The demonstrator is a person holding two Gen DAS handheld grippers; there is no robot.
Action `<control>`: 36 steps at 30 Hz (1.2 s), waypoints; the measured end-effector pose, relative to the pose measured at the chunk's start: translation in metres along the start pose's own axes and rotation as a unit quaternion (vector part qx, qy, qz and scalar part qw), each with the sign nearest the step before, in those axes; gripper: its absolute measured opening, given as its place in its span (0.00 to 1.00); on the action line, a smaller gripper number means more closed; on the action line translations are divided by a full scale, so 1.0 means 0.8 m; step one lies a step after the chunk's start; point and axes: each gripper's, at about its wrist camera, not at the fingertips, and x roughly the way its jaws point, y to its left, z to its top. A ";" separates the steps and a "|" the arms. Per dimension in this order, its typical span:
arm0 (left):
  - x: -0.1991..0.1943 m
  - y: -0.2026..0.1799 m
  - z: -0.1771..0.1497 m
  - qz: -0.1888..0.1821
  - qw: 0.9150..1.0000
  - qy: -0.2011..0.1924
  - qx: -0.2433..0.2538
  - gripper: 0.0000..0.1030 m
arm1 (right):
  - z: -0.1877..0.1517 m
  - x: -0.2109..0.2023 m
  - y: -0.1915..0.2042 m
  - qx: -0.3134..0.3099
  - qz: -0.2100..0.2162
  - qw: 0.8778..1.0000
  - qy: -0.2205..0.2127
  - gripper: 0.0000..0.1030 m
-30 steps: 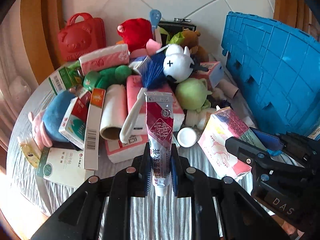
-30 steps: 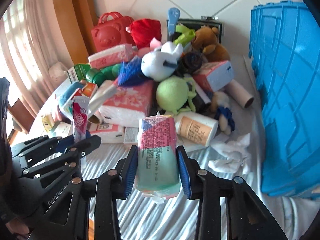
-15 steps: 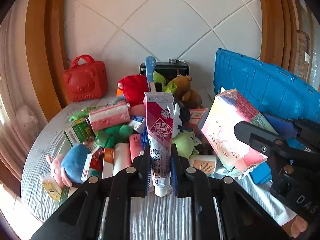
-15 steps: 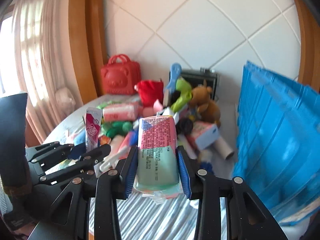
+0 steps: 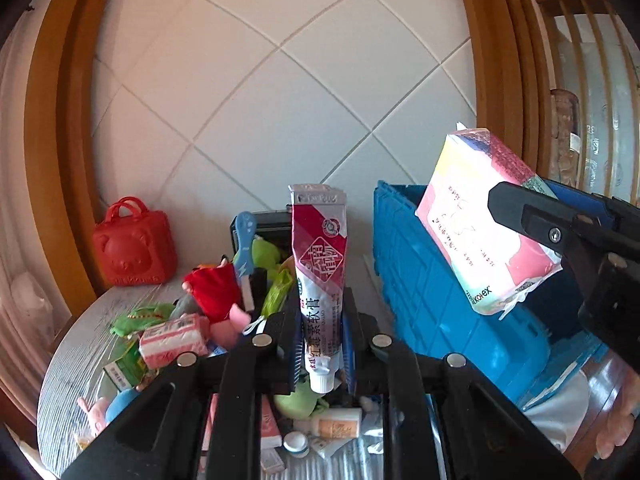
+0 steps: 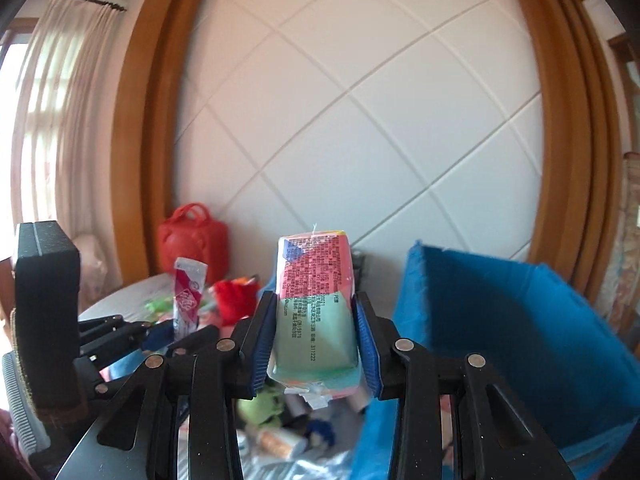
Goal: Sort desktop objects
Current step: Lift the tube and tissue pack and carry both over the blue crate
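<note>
Left wrist view: the left gripper (image 5: 322, 346) is pinched nearly shut on a red-and-silver toothpaste tube (image 5: 319, 270), cap end down between the blue pads, crimped end standing upright above the jaws. Tube is lifted clear of the heap of toys, boxes and packets on the round table (image 5: 76, 352). To its right, the right gripper (image 5: 560, 240) comes in from the side carrying a pink-and-white tissue pack (image 5: 480, 216), which hangs above the rim of the blue crate (image 5: 424, 280).

Right wrist view: jaws of the right gripper (image 6: 316, 344) are partly closed, blue pads pressing both sides of the soft tissue pack (image 6: 314, 304). The pack sits up out of the jaws, tilted slightly. The blue crate (image 6: 500, 320) lies open to the right and a little ahead; its floor is hard to make out.

Step in hand, as I judge it: transport, both items lifted and headed for the crate. Pile looks barely dented, so early in the sort.

Next move calls for swinging each item rightward over the crate opening, clearing the near wall, then easing the jaws apart. The two tools are close together; they should go in turn.
</note>
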 end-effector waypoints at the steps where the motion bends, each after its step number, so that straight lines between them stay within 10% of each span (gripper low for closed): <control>1: 0.004 -0.011 0.012 -0.007 1.000 0.000 0.002 0.16 | 0.007 -0.003 -0.012 0.002 -0.011 1.000 -0.003 0.36; 15: 0.160 -0.232 0.150 -0.093 0.986 0.131 0.040 0.16 | 0.053 0.088 -0.308 0.051 -0.115 0.982 0.142 0.36; 24: 0.285 -0.344 0.126 -0.061 0.970 0.221 0.081 0.16 | -0.044 0.171 -0.423 0.085 -0.140 0.953 0.255 0.36; 36: 0.334 -0.374 0.084 -0.072 0.948 0.289 0.114 0.16 | -0.106 0.216 -0.466 0.104 -0.166 0.914 0.355 0.36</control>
